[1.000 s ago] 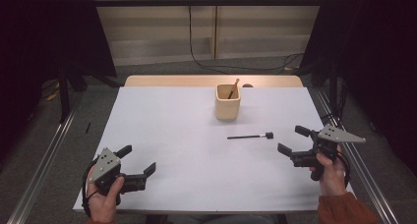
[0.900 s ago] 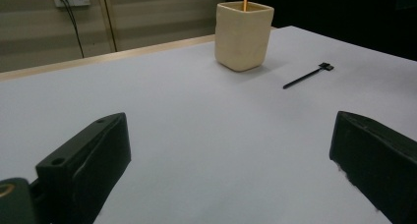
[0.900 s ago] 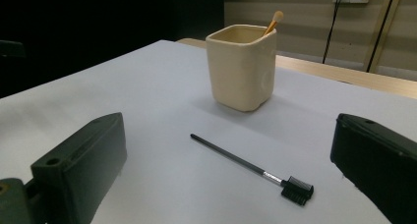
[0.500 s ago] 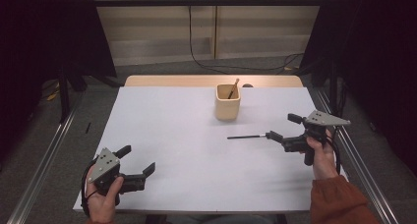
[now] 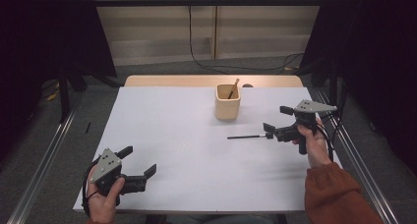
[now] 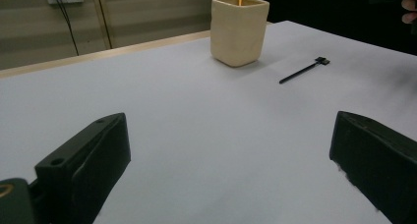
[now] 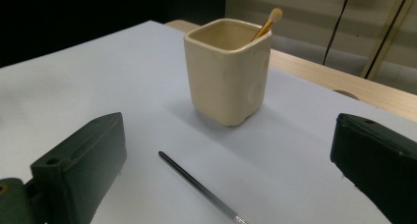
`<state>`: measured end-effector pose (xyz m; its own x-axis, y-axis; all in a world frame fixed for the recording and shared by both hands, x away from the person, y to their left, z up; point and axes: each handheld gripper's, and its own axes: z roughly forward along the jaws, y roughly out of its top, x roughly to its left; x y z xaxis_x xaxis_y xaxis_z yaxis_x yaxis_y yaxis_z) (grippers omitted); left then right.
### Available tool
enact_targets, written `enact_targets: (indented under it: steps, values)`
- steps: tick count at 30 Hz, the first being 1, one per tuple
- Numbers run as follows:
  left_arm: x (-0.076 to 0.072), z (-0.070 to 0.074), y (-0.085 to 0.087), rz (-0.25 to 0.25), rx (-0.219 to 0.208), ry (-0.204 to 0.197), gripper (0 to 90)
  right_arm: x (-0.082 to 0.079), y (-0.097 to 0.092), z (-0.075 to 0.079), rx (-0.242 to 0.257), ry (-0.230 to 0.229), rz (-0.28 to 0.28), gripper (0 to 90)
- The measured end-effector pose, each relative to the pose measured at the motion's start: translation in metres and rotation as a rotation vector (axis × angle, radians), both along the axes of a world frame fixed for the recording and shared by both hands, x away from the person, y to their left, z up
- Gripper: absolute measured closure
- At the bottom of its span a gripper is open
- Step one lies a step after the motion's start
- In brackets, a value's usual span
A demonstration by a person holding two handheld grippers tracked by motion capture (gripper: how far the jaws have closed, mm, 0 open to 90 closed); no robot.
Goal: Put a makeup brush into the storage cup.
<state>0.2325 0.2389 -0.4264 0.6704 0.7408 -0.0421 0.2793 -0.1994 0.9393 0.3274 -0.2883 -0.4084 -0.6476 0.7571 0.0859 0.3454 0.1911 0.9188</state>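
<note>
High view: the right claw point(image 5: 269, 130) has travelled from the near right edge of the white bench point(image 5: 162, 135) up to the capped end of the thin black stick point(image 5: 246, 136), which lies flat right of centre, just near of the cream cup point(image 5: 228, 103). Its jaws stand wide apart around that end, gripping nothing yet. A wooden stick point(image 5: 233, 88) leans inside the cup. The left claw point(image 5: 140, 162) has kept its place at the near left corner, jaws spread, empty. The shift suggests the pick-up of the black stick is about to start, likely to join the other stick in the cup

Left gripper view: both jaws of the left claw point(image 6: 221, 150) stand far apart over bare bench point(image 6: 172, 111), with the cream cup point(image 6: 239, 30) far ahead and the black stick point(image 6: 301, 70) lying to its right, well apart from this claw

Right gripper view: the right claw point(image 7: 226, 170) opens wide on either side of the black stick point(image 7: 196, 184), whose shaft runs from between the jaws toward the cream cup point(image 7: 228, 71); the wooden stick point(image 7: 268, 21) pokes above its far rim. No contact with the stick is evident
</note>
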Motion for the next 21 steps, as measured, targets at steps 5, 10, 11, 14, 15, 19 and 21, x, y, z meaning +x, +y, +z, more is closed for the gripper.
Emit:
enact_targets:
  steps: [5, 10, 11, 14, 15, 19, 21]
  values:
    - [-0.001, 0.000, -0.001, -0.007, 0.010, -0.004, 1.8, 0.008, 0.007, 0.003, -0.025, 0.029, 0.059, 0.3]
    - [-0.001, 0.000, -0.002, -0.009, 0.005, -0.005, 1.8, 0.014, 0.014, 0.007, -0.065, 0.070, 0.116, 1.4]
    - [-0.001, 0.000, -0.002, -0.009, 0.005, -0.004, 1.8, 0.016, 0.016, 0.008, -0.077, 0.077, 0.118, 2.2]
    - [-0.001, 0.000, -0.002, -0.011, 0.007, -0.004, 1.8, 0.025, 0.019, 0.007, -0.125, 0.124, 0.131, 3.7]
    - [0.000, 0.000, -0.002, -0.012, 0.007, -0.003, 1.8, 0.028, 0.020, 0.006, -0.141, 0.146, 0.136, 4.0]
    - [-0.001, 0.000, -0.001, -0.011, 0.010, -0.005, 1.8, 0.039, 0.021, 0.003, -0.195, 0.209, 0.161, 4.0]
    - [-0.001, 0.000, -0.001, -0.011, 0.010, -0.007, 1.8, 0.042, 0.022, 0.000, -0.217, 0.224, 0.175, 4.4]
